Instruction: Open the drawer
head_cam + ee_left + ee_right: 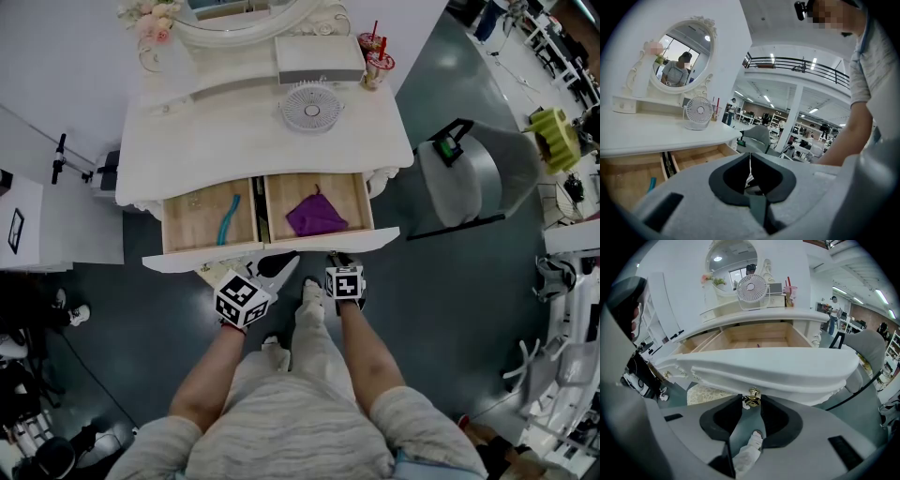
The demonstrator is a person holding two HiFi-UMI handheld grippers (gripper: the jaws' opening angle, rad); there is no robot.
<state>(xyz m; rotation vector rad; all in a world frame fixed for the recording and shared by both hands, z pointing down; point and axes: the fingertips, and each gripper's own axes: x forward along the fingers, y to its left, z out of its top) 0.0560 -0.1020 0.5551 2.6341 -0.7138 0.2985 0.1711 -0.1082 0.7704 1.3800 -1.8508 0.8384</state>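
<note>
DRAWER: drawer is sitting pulled out from under the counter, and a purple cloth is lying in its right compartment | RIGHT: right tongs are clenching the gold knob on the drawer front | LEFT: left tongs are hovering alongside, jaws pressing together, grasping nothing

Mirror cut by head view's top edge. Knob hidden there beneath drawer front. Teal item too small to identify.
</note>
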